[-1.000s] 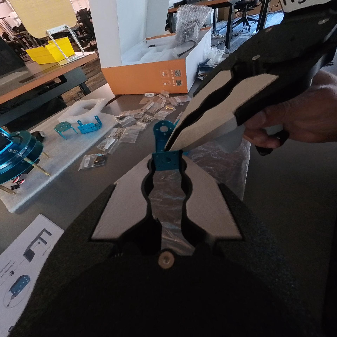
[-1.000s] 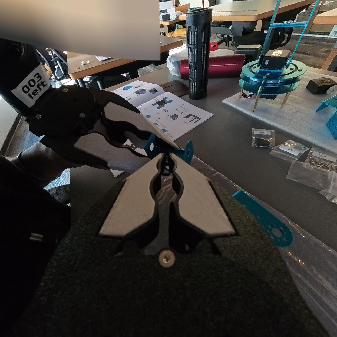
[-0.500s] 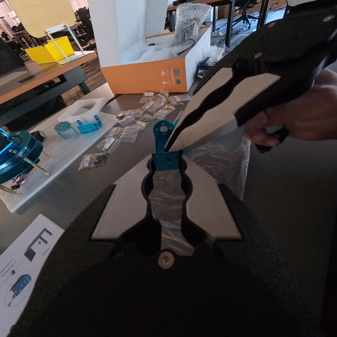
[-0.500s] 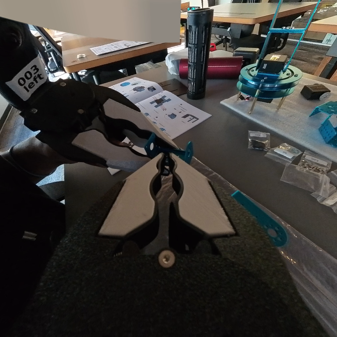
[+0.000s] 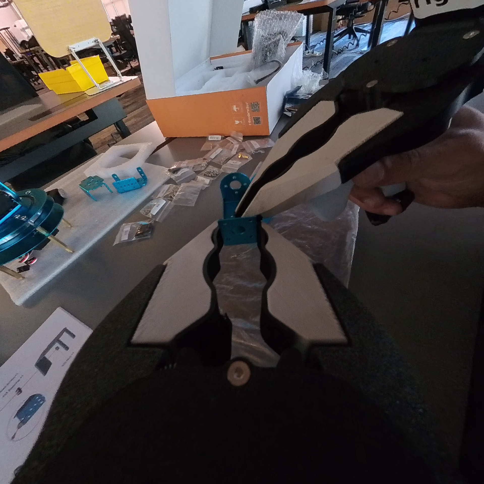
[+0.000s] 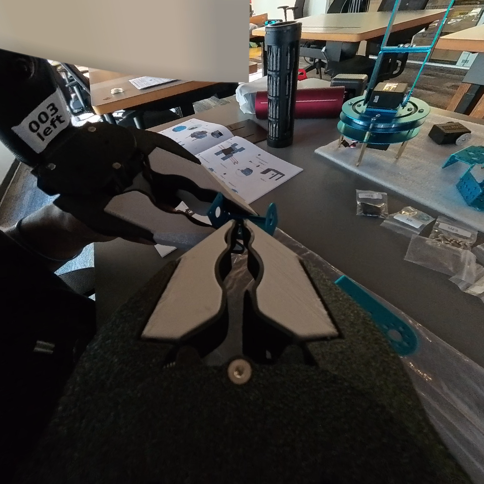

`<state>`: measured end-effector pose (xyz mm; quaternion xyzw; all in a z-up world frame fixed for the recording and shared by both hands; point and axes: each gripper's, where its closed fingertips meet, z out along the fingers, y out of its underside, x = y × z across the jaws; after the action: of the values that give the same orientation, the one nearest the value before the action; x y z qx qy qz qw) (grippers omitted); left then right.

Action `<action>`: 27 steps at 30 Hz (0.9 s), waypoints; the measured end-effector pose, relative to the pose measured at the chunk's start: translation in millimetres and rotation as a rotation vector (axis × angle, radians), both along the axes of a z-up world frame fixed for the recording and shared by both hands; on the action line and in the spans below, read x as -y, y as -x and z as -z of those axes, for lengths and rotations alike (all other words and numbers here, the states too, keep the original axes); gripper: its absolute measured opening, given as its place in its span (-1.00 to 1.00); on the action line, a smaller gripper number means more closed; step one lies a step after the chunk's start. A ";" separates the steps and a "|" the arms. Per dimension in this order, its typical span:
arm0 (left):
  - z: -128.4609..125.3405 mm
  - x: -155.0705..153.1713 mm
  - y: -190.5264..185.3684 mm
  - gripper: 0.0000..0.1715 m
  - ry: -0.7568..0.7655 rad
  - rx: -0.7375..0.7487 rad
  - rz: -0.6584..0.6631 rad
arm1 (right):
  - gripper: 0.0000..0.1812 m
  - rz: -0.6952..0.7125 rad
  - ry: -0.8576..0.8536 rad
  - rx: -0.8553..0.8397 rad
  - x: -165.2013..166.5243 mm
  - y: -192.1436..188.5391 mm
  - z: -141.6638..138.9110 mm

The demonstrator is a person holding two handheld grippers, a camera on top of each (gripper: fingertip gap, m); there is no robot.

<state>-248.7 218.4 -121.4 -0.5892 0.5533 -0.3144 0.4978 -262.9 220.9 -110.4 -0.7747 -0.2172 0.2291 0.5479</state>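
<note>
The left gripper [image 5: 239, 230] is closed on the flat base of a blue metal bracket [image 5: 237, 231], pinched right at the fingertips. The right gripper [image 6: 239, 222] comes in from the right — its tips clamped narrowly on the same bracket, just beyond. Beneath lies a clear plastic bag [image 5: 314, 241] on the grey table [image 5: 419, 288], with small parts bags [image 5: 183, 188] farther left.

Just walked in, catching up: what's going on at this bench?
A person holds a gripper in each hand, and both grip one blue metal bracket above a clear plastic bag on the grey table. The left gripper is shut on the bracket's flat plate; the right gripper pinches the same bracket from the other side. Around them lie small hardware bags, an open instruction booklet, a blue round base assembly and an orange and white box.
</note>
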 end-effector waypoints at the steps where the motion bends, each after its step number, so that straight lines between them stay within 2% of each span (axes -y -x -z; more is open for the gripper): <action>1: 0.3 -0.1 0.1 -0.72 -0.006 -0.003 -0.003 | -0.97 -0.001 0.002 -0.003 0.0 0.0 0.2; 8: -0.8 1.2 0.1 -0.72 -0.018 -0.004 -0.003 | -0.90 -0.044 0.030 -0.119 3.3 6.9 -6.9; 17: -2.9 3.4 -0.5 -0.72 -0.018 0.000 0.006 | -0.91 -0.033 0.004 -0.072 4.4 4.9 -7.3; 23: 3.6 0.9 1.6 -0.72 0.012 -0.009 0.004 | -0.90 0.025 -0.090 0.066 2.8 -2.4 -9.1; 27: 4.8 -0.4 3.0 -0.72 0.027 -0.006 0.002 | -0.90 0.053 -0.144 0.003 4.0 -10.1 -25.9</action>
<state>-251.8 218.8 -126.2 -0.5964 0.5510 -0.3205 0.4878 -252.8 216.8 -84.5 -0.7390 -0.2137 0.1970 0.6078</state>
